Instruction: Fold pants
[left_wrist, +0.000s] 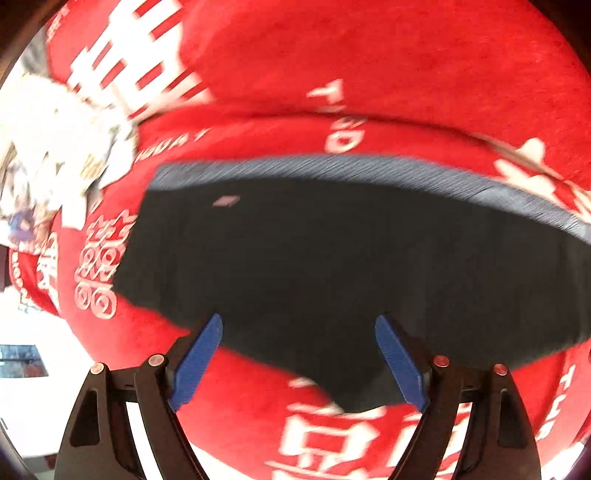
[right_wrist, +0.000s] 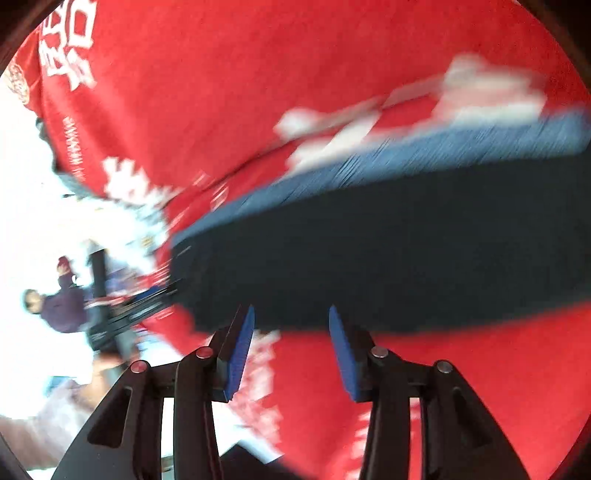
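Dark pants (left_wrist: 332, 266) with a grey-blue ribbed waistband (left_wrist: 332, 166) lie flat on a red cloth with white print (left_wrist: 406, 55). My left gripper (left_wrist: 298, 321) is open and empty, its blue pads just above the pants' near edge. In the right wrist view the same pants (right_wrist: 388, 266) fill the middle, waistband (right_wrist: 406, 162) slanting up to the right. My right gripper (right_wrist: 291, 312) is open and empty, at the pants' near edge. Both views are blurred by motion.
The red cloth (right_wrist: 221, 74) covers the whole surface. A pile of white crumpled items (left_wrist: 55, 147) lies at the far left. The cloth's edge drops off at the lower left (left_wrist: 74, 332). A person (right_wrist: 55, 306) and a dark stand (right_wrist: 107, 306) show beyond the cloth's left edge.
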